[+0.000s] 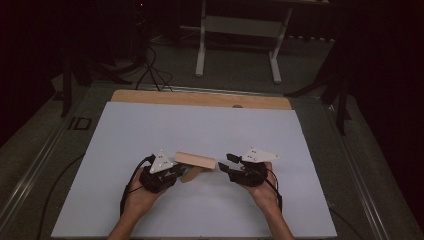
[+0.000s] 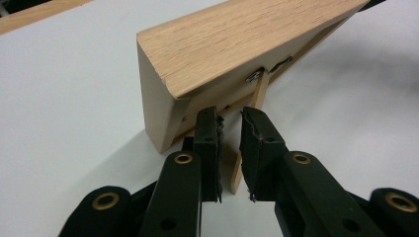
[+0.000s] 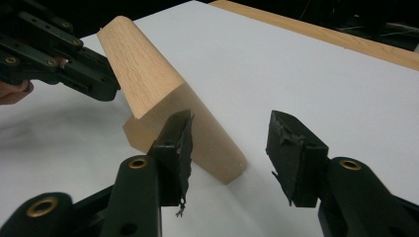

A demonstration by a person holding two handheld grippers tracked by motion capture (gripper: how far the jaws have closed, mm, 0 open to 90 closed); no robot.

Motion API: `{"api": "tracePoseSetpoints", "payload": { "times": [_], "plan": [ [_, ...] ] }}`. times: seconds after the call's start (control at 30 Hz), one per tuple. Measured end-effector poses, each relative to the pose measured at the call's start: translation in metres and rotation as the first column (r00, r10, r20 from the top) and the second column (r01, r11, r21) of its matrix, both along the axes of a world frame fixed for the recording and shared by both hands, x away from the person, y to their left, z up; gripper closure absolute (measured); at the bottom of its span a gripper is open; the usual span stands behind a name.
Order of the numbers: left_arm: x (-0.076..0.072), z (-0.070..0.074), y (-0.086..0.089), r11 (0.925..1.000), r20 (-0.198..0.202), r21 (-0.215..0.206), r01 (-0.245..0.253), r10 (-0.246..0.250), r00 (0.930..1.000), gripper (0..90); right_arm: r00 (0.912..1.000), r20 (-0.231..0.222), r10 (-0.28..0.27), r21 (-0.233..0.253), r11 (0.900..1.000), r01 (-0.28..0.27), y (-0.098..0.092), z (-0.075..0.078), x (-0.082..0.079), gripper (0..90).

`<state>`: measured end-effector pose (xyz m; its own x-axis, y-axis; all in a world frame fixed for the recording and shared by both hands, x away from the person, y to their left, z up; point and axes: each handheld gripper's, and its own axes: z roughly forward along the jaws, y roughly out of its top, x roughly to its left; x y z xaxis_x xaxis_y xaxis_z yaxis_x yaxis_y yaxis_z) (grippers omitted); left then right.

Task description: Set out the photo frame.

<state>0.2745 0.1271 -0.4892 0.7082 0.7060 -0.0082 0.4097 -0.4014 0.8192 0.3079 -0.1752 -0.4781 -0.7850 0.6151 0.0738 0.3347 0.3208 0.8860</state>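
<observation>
Light is falling from above onto the white sheet (image 1: 210, 135), which is glowing pale while the floor and room around it are sinking into near-black — the high view is looking soft and grainy; in the gripper views the wooden block (image 2: 232, 44) is casting a soft grey shadow on the sheet; the nearest jaw parts are blurring slightly; no harsh glare is showing.

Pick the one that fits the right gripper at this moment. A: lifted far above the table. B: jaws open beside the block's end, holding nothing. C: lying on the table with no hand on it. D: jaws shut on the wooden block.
B: in the right gripper view the right gripper has its jaws wide apart at the near end of the wooden block, with nothing between them.
</observation>
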Motion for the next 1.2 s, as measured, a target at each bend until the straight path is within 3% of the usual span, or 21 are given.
{"api": "tracePoseSetpoints", "payload": {
  "times": [0.37, 0.47, 0.53, 0.57, 0.63, 0.83, 1.2],
  "plan": [
    [-0.001, 0.002, -0.001, 0.9999, 0.026, 0.011, 0.004, -0.004, 0.9996, 78.2, 0.9997, 0.005, -0.023, -0.016, 1.000, 0.023, 0.003, -0.002, 0.001, 65.4],
    [-0.002, 0.003, -0.002, 1.0000, 0.032, 0.005, 0.004, -0.004, 0.9995, 79.6, 0.9993, 0.009, -0.035, -0.032, 0.999, 0.036, 0.006, -0.005, 0.005, 75.4],
    [-0.002, 0.003, -0.002, 1.0000, 0.032, 0.005, 0.004, -0.004, 0.9995, 80.0, 0.9993, 0.008, -0.038, -0.033, 0.999, 0.038, 0.007, -0.005, 0.005, 75.4],
    [-0.002, 0.003, -0.001, 1.0000, 0.031, 0.003, 0.001, -0.002, 0.9995, 81.3, 0.9990, 0.009, -0.044, -0.044, 0.998, 0.045, 0.008, -0.007, 0.006, 83.4],
    [-0.001, 0.003, -0.001, 1.0000, 0.031, 0.005, -0.001, 0.001, 0.9995, 83.1, 0.9986, 0.016, -0.051, -0.050, 0.997, 0.051, 0.009, -0.007, 0.008, 87.2],
    [-0.001, 0.003, -0.002, 0.9999, 0.032, 0.010, -0.006, 0.006, 0.9995, 89.0, 0.9982, 0.009, -0.059, -0.047, 0.997, 0.060, 0.011, -0.009, 0.013, 89.9],
    [0.002, 0.004, -0.004, 0.9999, 0.038, 0.010, -0.014, 0.014, 0.9992, 89.5, 0.9982, -0.016, -0.058, -0.045, 0.997, 0.057, 0.025, -0.015, 0.023, 90.0]
  ]
}}
